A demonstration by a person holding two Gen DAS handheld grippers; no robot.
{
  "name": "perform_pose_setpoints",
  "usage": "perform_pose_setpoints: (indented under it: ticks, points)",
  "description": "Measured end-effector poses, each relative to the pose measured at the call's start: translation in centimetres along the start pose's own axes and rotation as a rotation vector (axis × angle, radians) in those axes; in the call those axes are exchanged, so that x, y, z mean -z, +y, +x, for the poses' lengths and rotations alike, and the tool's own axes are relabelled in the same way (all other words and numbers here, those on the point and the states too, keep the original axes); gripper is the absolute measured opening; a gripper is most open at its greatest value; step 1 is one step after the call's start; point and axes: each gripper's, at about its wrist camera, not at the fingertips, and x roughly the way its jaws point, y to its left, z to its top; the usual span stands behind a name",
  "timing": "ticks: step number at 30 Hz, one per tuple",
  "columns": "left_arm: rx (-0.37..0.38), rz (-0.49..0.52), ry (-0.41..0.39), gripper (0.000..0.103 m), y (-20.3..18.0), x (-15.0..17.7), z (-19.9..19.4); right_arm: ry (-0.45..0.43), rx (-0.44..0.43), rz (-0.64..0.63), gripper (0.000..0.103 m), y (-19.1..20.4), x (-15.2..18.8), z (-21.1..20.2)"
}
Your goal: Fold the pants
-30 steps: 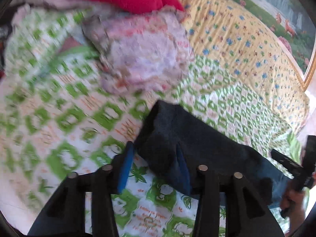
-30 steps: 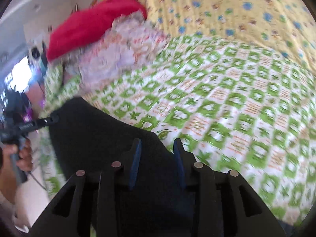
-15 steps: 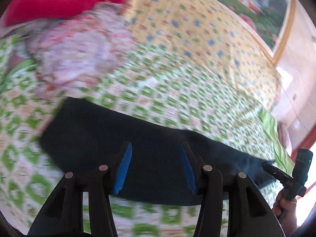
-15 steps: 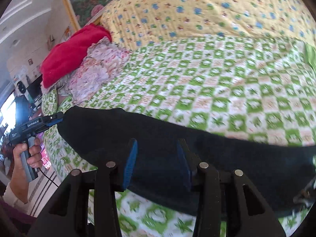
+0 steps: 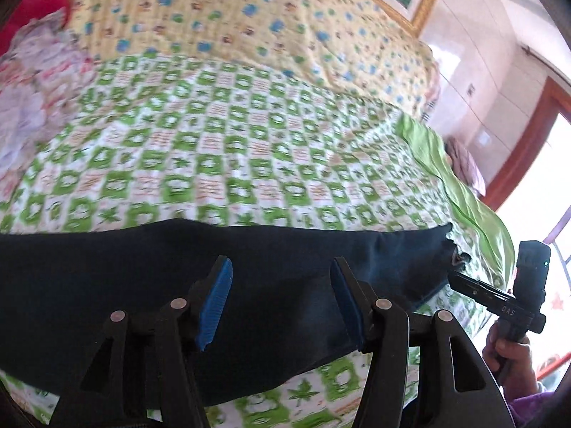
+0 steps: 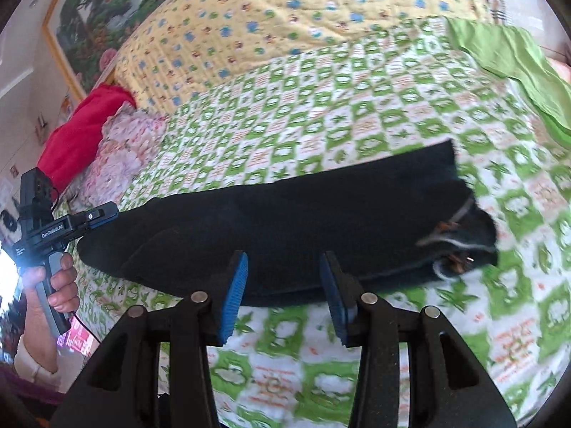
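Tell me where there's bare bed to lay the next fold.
Free: green checked sheet between the dark pants and yellow quilt, and the strip nearer than the pants. Crowded: the floral bundle and red cloth at one end.

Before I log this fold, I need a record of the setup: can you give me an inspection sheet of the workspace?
Surface: bed under a green-and-white checked quilt.
Job's things: dark navy pants lying flat in a long strip, waistband end to the right in the right wrist view.
Clutter: pink floral cloth bundle, red cloth, yellow dotted quilt, plain green cloth.
Grippers: left tool open over the pants, jaws just opened further; right tool open at the pants' near edge; nothing gripped.
Cables: thin black cable below the left hand.
Surroundings: framed landscape picture, pale wall panels, bright window.
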Motion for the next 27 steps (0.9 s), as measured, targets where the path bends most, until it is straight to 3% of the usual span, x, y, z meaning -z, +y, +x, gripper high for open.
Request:
perform_pose_setpoints:
  ticks: [5, 19, 27]
  points:
    - [0.075, 0.061, 0.039, 0.061, -2.9, -1.0, 1.9, -0.024, 0.038, 0.087, 0.045, -2.5, 0.4, -1.4]
    - [0.188, 0.24, 0.156, 0.065, -10.4, -3.1, 8.1, -0.043, 0.128, 0.251, 0.052, -6.6, 1.1, -3.1]
    - [0.224, 0.339, 0.223, 0.066, -14.2, -4.3, 11.4, -0.076, 0.046, 0.462, 0.052, -9.0, 0.9, -2.1]
